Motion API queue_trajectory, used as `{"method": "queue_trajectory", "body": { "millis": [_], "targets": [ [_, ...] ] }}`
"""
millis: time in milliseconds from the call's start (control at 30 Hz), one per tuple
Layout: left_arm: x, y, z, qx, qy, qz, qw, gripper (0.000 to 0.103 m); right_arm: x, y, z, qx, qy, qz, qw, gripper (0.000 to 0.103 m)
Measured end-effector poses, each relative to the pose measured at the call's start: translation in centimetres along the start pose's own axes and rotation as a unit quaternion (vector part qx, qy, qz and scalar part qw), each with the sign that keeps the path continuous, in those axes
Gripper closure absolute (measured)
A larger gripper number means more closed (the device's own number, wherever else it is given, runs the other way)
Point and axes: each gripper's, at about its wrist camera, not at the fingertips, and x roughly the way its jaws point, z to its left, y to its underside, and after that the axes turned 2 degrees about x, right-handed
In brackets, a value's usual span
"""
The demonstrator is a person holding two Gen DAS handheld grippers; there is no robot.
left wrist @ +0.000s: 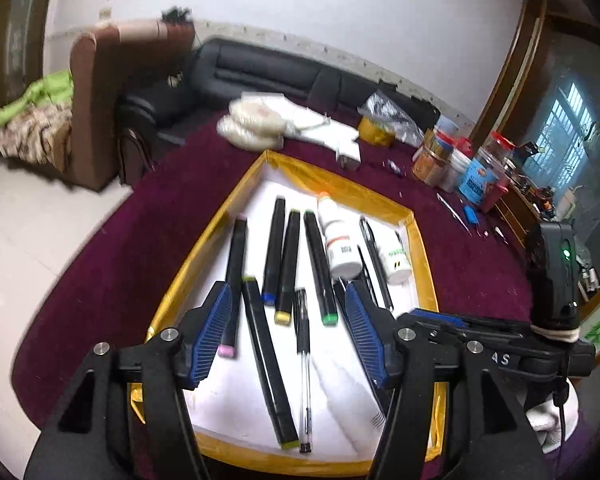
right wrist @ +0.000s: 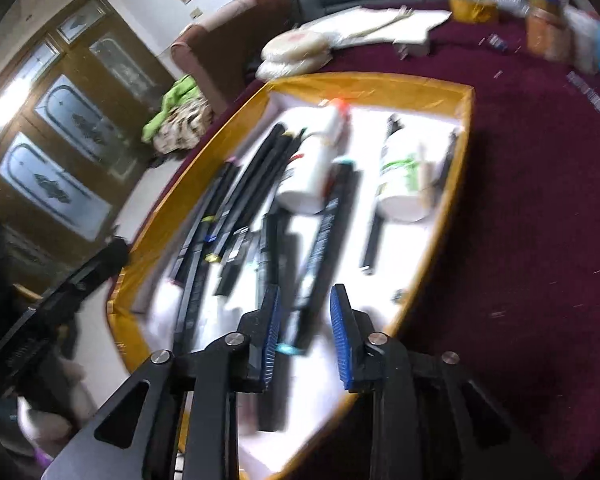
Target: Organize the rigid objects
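Observation:
A yellow-rimmed tray (left wrist: 204,236) with a white floor holds several black markers (left wrist: 288,264), a clear ballpoint pen (left wrist: 303,360) and two white bottles (left wrist: 340,236). My left gripper (left wrist: 286,332) is open above the tray's near end, with a yellow-capped marker (left wrist: 266,356) and the pen lying between its fingers. The right wrist view is blurred. There my right gripper (right wrist: 305,328) is open over the tray (right wrist: 466,128), and a black marker with a teal cap (right wrist: 324,236) lies between its fingers. I cannot tell if the fingers touch it.
The tray sits on a maroon tablecloth (left wrist: 112,264). Jars and bottles (left wrist: 460,160), a yellow tape roll (left wrist: 376,130), white paper and round white packs (left wrist: 252,120) stand at the far side. The other gripper's body (left wrist: 552,280) is at the right.

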Motion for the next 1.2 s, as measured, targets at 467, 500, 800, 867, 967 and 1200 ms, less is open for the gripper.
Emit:
{"method": "queue_trajectory", "body": {
  "millis": [467,500,800,867,967,1200],
  "targets": [
    [-4.3,-0.9,-6.6,0.055,-0.027,-0.167,0.9840,0.000,-8.5,3.2,1.4,-0.076,0.130,-0.222,0.963,0.025],
    [-3.7,-1.1,-6.7,0.044,-0.032,-0.154,0.9865,0.000,-8.5,3.5,1.3,-0.079,0.135,-0.223,0.962,0.025],
    [-2.3,-0.2,-6.9,0.008,-0.126,-0.109,0.9860,0.000,-7.9,4.9,-0.2,-0.082,0.158,-0.203,0.963,0.025],
    [-1.8,0.2,-6.7,-0.003,-0.144,-0.098,0.9847,0.000,-7.9,5.2,-0.3,-0.083,0.153,-0.202,0.964,0.025],
    [-0.8,0.6,-6.7,-0.008,-0.170,-0.078,0.9824,0.000,-7.6,5.6,0.4,-0.100,0.164,-0.200,0.961,0.025],
    [-0.3,1.3,-5.9,-0.016,-0.181,-0.063,0.9813,0.000,-6.2,6.3,1.6,-0.131,0.175,-0.178,0.960,0.025]
  ]
}}
